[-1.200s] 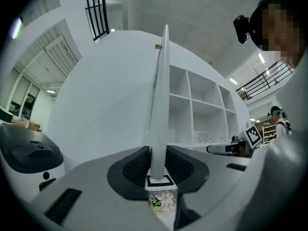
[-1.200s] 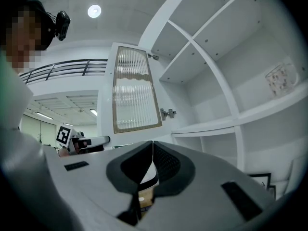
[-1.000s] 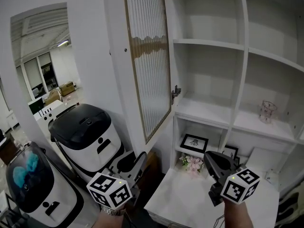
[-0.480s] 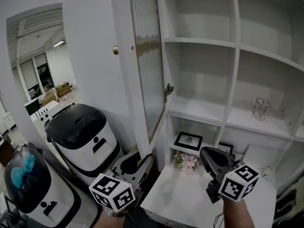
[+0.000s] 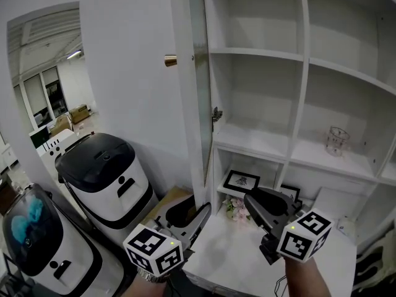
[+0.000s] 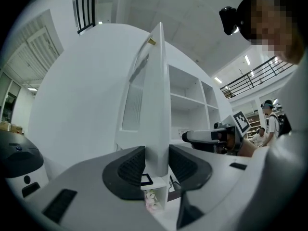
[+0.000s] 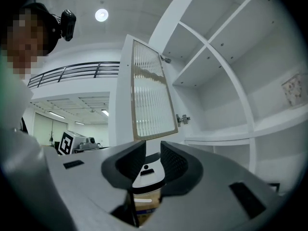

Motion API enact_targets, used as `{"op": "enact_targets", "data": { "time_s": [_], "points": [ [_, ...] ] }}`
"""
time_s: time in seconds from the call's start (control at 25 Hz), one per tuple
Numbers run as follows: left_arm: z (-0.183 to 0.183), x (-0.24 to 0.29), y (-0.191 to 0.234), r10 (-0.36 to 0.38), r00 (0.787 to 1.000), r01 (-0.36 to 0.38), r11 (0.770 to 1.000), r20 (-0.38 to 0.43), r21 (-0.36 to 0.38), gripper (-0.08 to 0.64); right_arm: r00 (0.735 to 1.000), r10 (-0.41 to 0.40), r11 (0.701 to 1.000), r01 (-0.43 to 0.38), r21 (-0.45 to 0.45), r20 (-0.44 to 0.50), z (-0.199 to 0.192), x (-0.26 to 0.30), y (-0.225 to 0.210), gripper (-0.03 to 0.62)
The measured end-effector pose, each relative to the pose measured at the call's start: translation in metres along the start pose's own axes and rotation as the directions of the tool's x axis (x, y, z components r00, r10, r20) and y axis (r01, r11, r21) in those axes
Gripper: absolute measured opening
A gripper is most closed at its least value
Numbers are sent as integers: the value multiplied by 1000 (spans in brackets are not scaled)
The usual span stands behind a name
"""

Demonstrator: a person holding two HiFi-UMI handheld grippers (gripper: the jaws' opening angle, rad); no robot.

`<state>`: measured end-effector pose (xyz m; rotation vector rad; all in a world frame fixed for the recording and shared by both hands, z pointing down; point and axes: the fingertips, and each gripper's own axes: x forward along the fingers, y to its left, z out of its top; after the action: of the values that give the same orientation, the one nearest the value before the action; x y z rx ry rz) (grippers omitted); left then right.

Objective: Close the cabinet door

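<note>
The white cabinet door (image 5: 199, 104) stands almost edge-on in the head view, its brass knob (image 5: 170, 60) pointing left. My left gripper (image 5: 201, 214) is at the door's lower corner. In the left gripper view the door's edge (image 6: 156, 105) stands between the jaws of that gripper (image 6: 156, 165), which are opening; I cannot tell whether the pads touch it. My right gripper (image 5: 253, 204) hovers over the low white top in front of the shelves, jaws opening with nothing between them. In the right gripper view, that gripper (image 7: 153, 160) faces the door's ribbed glass (image 7: 151, 95).
Two white machines with dark lids (image 5: 102, 172) (image 5: 31, 234) stand on the floor at the left, next to a cardboard box (image 5: 170, 203). A framed picture (image 5: 241, 181) and flowers (image 5: 236, 208) sit in the lower shelf. A glass (image 5: 335, 141) stands on a right-hand shelf.
The door has swung from showing its glass face to nearly edge-on. My left gripper moved right to the door's lower corner. The right gripper's jaws, shut before, have parted.
</note>
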<state>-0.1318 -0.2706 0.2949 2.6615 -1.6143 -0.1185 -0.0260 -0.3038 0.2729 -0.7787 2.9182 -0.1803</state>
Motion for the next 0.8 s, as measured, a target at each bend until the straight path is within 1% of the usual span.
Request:
{"op": "enact_targets", "data": {
  "time_s": [0.12,0.28,0.4,0.52,0.64,0.8],
  "points": [
    [-1,6,-9,-35,999,35,999,-12,7,154,999,49,999,-49,14,0,2,5,13,101],
    [-2,14,-17,-59,998,60,998,-22,19,167,994,110,994,-110,1,-8,3,11,32,119],
    [-4,21,-27,-105,994,105,995,-22,2,162,991,132,991,-132,-8,-15,2,14,40,132],
    [-5,30,-36,-148,989,148,989,-27,-8,158,991,131,991,-131,-21,-21,3,18,43,135],
    [-6,34,-41,-166,986,166,986,-32,2,160,994,103,993,-105,-45,-32,4,22,40,135],
    [-6,37,-44,-191,981,191,982,-22,-5,163,996,80,995,-82,-63,-34,2,22,38,137]
  ]
}}
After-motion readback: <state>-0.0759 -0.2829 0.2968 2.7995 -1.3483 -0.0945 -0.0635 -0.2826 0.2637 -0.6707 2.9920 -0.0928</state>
